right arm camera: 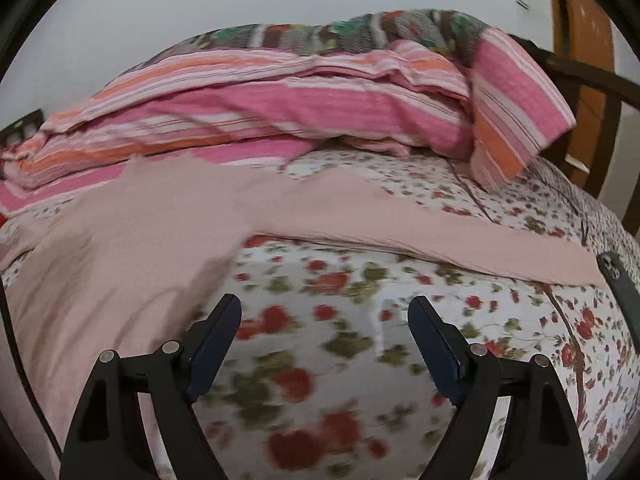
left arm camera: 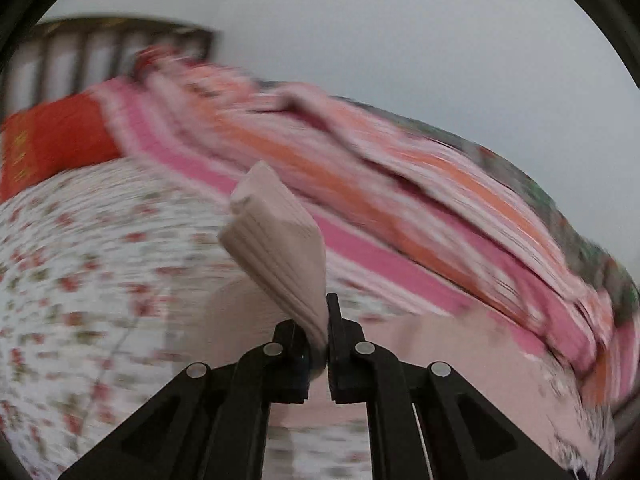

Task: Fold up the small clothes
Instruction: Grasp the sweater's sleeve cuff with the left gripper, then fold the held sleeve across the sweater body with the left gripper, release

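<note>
Left gripper pinches a pink garment's cuff, raised toward 11 o'clock; right gripper hangs spread over the floral bedsheet, garment at 10 o'clock.

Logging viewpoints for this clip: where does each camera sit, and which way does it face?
Left wrist: rides the left claw, looking along its fingers, shut on a ribbed pink garment above the floral bedsheet.
Right wrist: rides the right claw, open and empty, angled down at the sheet.
Both share the striped blanket, the sheet and the pink garment.
</note>
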Available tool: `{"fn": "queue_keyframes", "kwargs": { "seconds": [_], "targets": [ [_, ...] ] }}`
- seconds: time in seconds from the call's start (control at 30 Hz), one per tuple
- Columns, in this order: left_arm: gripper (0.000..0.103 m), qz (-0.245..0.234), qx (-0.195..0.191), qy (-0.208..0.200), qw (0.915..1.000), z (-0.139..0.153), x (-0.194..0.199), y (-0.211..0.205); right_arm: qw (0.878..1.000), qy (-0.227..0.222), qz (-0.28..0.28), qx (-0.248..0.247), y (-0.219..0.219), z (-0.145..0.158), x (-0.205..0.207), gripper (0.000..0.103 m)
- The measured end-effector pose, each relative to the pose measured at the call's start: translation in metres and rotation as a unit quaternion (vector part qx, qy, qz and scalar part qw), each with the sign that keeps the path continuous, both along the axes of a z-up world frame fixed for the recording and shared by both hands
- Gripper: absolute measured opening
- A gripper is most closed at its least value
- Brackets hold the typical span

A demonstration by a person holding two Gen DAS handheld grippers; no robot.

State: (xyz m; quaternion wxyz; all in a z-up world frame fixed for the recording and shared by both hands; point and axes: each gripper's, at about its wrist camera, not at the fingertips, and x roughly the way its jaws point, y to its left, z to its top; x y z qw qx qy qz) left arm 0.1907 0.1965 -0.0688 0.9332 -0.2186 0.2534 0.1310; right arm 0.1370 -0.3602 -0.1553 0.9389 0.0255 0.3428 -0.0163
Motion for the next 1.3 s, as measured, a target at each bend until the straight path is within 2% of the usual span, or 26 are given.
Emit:
{"fn": "queue_keyframes", "kwargs": {
  "seconds": [0.13,0.2,0.33,0.53,0.67,0.7,0.73,0.77,0.8,0.87,0.93,1.03,1.13,1.27,1.3],
  "targets": [
    [0.007,-0.074,0.019,-0.002,0.9971,0.015,0.036,-0.083,0.999,0.022,0.012,0.044,-0.014,-0.015,0.01,0.085],
    [0.007,-0.104,0.024,0.001,0.9943,0.017,0.057,-0.125,0.999,0.01,0.012,0.045,-0.013,-0.014,0.007,0.085],
    [0.007,-0.164,0.029,0.014,0.986,0.007,0.083,-0.201,0.999,0.017,0.017,0.038,-0.009,-0.016,0.009,0.088],
    [0.007,-0.257,0.028,0.052,0.9645,-0.035,0.102,-0.301,0.999,0.02,0.014,0.037,-0.009,-0.018,0.011,0.088],
    [0.007,-0.32,0.016,0.086,0.9435,-0.065,0.103,-0.344,0.999,0.021,0.016,0.047,-0.011,-0.018,0.012,0.088],
    [0.014,-0.331,0.014,0.096,0.9387,-0.07,0.103,-0.35,0.998,0.022,0.017,0.051,-0.012,-0.019,0.012,0.088],
    [0.027,-0.34,0.016,0.108,0.9339,-0.074,0.103,-0.356,0.998,0.022,0.017,0.053,-0.013,-0.019,0.013,0.088],
    [0.033,-0.349,0.029,0.126,0.9282,-0.076,0.1,-0.36,0.998,0.023,0.018,0.055,-0.014,-0.019,0.013,0.088],
    [0.037,-0.35,0.035,0.128,0.9275,-0.075,0.097,-0.357,0.998,0.023,0.018,0.055,-0.014,-0.019,0.013,0.089],
    [0.044,-0.343,0.033,0.103,0.9329,-0.067,0.082,-0.342,0.998,0.023,0.018,0.055,-0.014,-0.019,0.013,0.089],
    [0.074,-0.336,0.021,0.078,0.9385,-0.058,0.068,-0.32,0.998,0.022,0.018,0.056,-0.014,-0.019,0.013,0.089],
    [0.074,-0.304,0.029,0.042,0.9513,-0.047,0.042,-0.274,0.998,0.022,0.018,0.054,-0.014,-0.019,0.013,0.089],
    [0.074,-0.245,0.068,0.055,0.9657,-0.049,0.029,-0.232,0.998,0.02,0.019,0.051,-0.013,-0.019,0.012,0.088],
    [0.074,-0.193,0.095,0.083,0.9732,-0.066,-0.004,-0.172,0.998,0.012,0.026,0.059,-0.013,-0.016,0.008,0.088],
    [0.074,-0.178,0.109,0.081,0.9747,-0.07,-0.014,-0.16,0.998,0.013,0.027,0.061,-0.012,-0.014,0.008,0.082]
  ]
}}
